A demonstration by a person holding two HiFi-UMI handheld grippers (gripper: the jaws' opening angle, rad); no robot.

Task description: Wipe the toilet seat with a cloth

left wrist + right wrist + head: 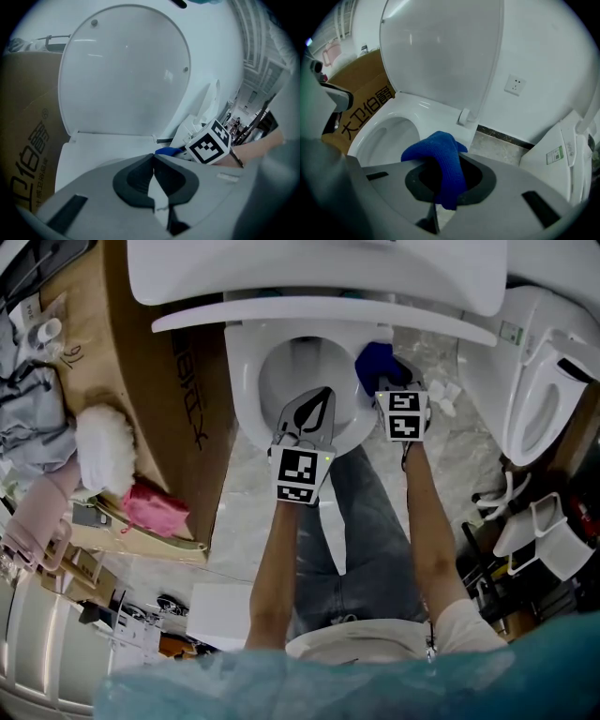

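The white toilet has its lid and seat standing upright against the tank. My left gripper is shut and empty, and hovers over the front of the bowl. My right gripper is shut on a blue cloth at the bowl's right rim. The cloth bunches beyond the jaws and hangs down between them. In the left gripper view my left gripper has its jaws meeting, with the cloth and the right gripper's marker cube just past them.
A brown cardboard box stands against the toilet's left side. A second white toilet seat leans at the right. A white fluffy thing and a pink bag lie at the left. A wall socket sits behind the toilet.
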